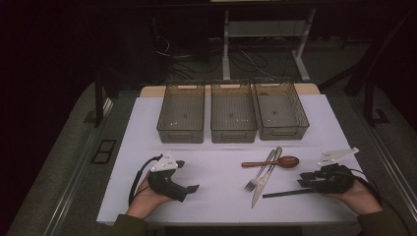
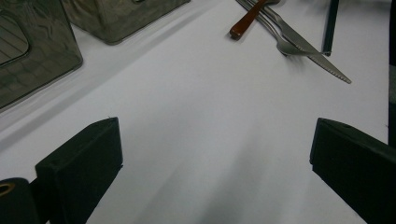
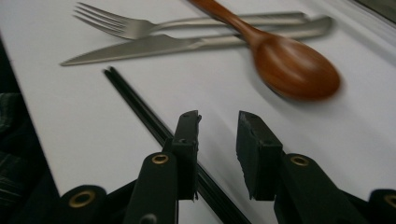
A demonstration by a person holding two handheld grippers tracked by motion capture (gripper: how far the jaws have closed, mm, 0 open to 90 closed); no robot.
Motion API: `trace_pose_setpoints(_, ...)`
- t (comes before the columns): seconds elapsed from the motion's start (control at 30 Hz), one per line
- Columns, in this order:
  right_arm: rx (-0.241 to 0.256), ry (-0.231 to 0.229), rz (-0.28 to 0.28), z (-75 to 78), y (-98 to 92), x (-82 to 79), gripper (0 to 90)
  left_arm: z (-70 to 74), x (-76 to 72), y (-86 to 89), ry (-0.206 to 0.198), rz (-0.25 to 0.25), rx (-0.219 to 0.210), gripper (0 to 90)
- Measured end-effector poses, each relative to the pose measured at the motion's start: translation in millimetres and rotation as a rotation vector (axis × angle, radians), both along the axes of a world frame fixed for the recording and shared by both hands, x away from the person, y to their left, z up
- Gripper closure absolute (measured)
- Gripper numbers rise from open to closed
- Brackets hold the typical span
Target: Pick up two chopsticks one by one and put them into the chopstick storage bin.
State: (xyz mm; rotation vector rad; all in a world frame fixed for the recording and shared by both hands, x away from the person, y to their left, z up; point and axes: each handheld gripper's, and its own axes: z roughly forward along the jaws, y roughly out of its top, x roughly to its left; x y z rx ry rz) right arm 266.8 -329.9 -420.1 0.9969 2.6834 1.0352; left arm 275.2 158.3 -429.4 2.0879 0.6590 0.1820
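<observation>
No brand, label or lettering is legible anywhere, on the bins or on the cutlery.

At lower left of the high view, the left gripper (image 1: pixel 189 176) rests in the person's left hand (image 1: pixel 145 197) on the white table (image 1: pixel 216 201); in its own view, its jaws stand wide apart over bare tabletop, holding nothing. At lower right, the right gripper (image 1: pixel 301 179) sits in the right hand (image 1: pixel 358 195). Its jaws are only slightly parted and empty, with the black chopsticks (image 3: pixel 140 108) running under the left one.

The cutlery lies right of centre. The fork (image 1: pixel 259 173) and knife (image 1: pixel 264 179) lie side by side, long axes slanting from upper right down to lower left, tines and blade tip toward the bottom edge. The wooden spoon (image 1: pixel 275 162) lies nearly level across their handles, bowl to the right. The chopsticks run almost level just below, touching the knife blade or very close.

Three clear bins (image 1: pixel 233 118) sit in a row across the upper middle, all looking empty. The room beyond the table is dark and hard to read. In the left gripper view, the bins are cut off at upper left; in the right gripper view, the spoon's bowl is blurred.
</observation>
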Motion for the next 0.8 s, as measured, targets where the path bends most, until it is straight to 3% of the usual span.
trace_pose_setpoints(0.07,0.006,0.001,0.074,-0.6,21.1,1.3,67.7,0.2,0.3,0.2,-0.006,-0.003,0.002,1.5)
trace_pose_setpoints(0.1,0.006,0.001,0.074,-0.6,21.1,1.3,67.7,0.3,0.3,0.3,-0.006,-0.003,0.001,1.5)
trace_pose_setpoints(0.23,0.021,-0.005,0.177,-2.6,49.9,0.3,67.8,0.1,-0.2,-0.1,0.0,0.004,-0.005,1.6)
trace_pose_setpoints(0.27,0.016,0.001,0.226,-4.5,63.5,-1.0,68.2,0.0,-0.2,-0.1,0.0,0.004,-0.004,1.5)
trace_pose_setpoints(0.3,0.016,0.001,0.226,-4.5,63.5,-1.0,68.2,0.1,-0.2,-0.1,-0.001,0.002,-0.003,1.5)
trace_pose_setpoints(0.47,-0.027,-0.014,0.34,-12.1,86.3,-0.5,69.5,0.0,-0.3,-0.1,-0.002,0.001,-0.003,1.5)
trace_pose_setpoints(0.53,-0.046,-0.02,0.369,-15.8,94.4,0.8,71.4,0.1,-0.3,-0.1,-0.003,-0.001,-0.002,1.5)
trace_pose_setpoints(0.8,-0.064,-0.022,0.396,-20.0,103.0,2.0,75.3,0.0,-0.5,-0.1,-0.002,0.001,-0.003,1.6)
